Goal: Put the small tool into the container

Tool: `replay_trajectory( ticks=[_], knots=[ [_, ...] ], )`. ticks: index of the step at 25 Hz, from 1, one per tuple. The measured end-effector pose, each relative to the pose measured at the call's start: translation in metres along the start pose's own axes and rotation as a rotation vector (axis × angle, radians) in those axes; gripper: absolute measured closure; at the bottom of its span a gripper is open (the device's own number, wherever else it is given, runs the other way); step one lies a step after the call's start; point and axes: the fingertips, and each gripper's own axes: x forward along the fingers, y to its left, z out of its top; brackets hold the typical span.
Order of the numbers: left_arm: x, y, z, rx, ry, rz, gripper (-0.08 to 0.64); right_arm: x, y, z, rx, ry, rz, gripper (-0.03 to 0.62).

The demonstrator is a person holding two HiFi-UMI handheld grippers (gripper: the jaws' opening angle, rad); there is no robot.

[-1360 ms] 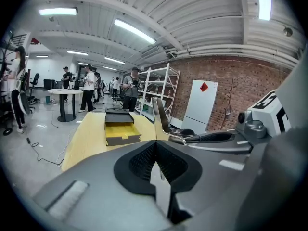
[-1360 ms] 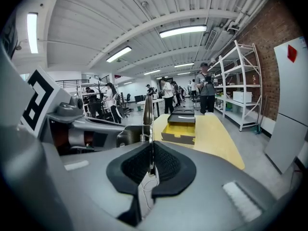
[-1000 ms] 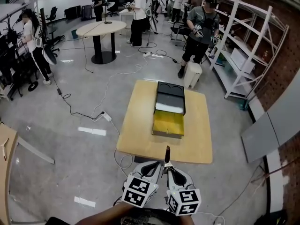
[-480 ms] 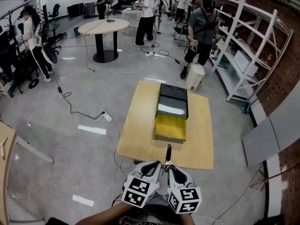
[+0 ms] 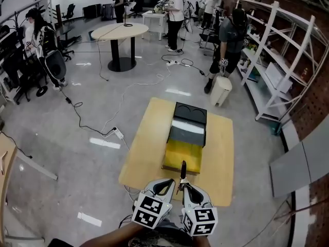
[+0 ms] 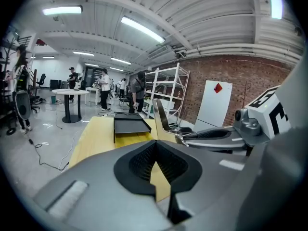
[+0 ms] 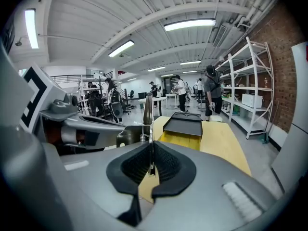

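The container (image 5: 188, 119) lies along a wooden table (image 5: 143, 153): a black tray at the far end, an open yellow part (image 5: 183, 156) at the near end. My right gripper (image 5: 183, 182) is shut on the small tool (image 5: 182, 169), whose dark handle points up and forward, its tip at the yellow part's near edge. In the right gripper view the tool (image 7: 147, 110) stands between the pressed pads of my right gripper (image 7: 150, 150), with the container (image 7: 185, 124) ahead. My left gripper (image 5: 171, 181) is close beside it, shut and empty (image 6: 155, 146). The tool (image 6: 160, 118) also shows there.
Several people stand at the far end of the room near a round table (image 5: 119, 32). White shelving (image 5: 277, 60) lines the right wall. A white bin (image 5: 222, 90) stands beyond the wooden table. Cables and a power strip (image 5: 117, 133) lie on the floor at left.
The table and container have drawn nearer to both grippers. The tool's tip now reaches the yellow part's near edge. Both grippers keep the same pose and grip.
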Motion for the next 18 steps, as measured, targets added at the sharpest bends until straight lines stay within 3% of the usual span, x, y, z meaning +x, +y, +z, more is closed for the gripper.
replay_trajectory(
  ticks=[5,11,18],
  knots=[
    [0.106,0.018,0.049,-0.019,0.014,0.035,0.543,0.065,-0.096,0.042,-0.058,0.028,0.028,0.584],
    [0.219,0.038,0.078,-0.058,0.024,0.074,0.543,0.136,-0.195,0.068,-0.175,0.057,0.049,0.584],
    [0.281,0.075,0.072,-0.086,0.030,0.119,0.543,0.204,-0.234,0.065,-0.352,0.084,0.074,0.584]
  ],
)
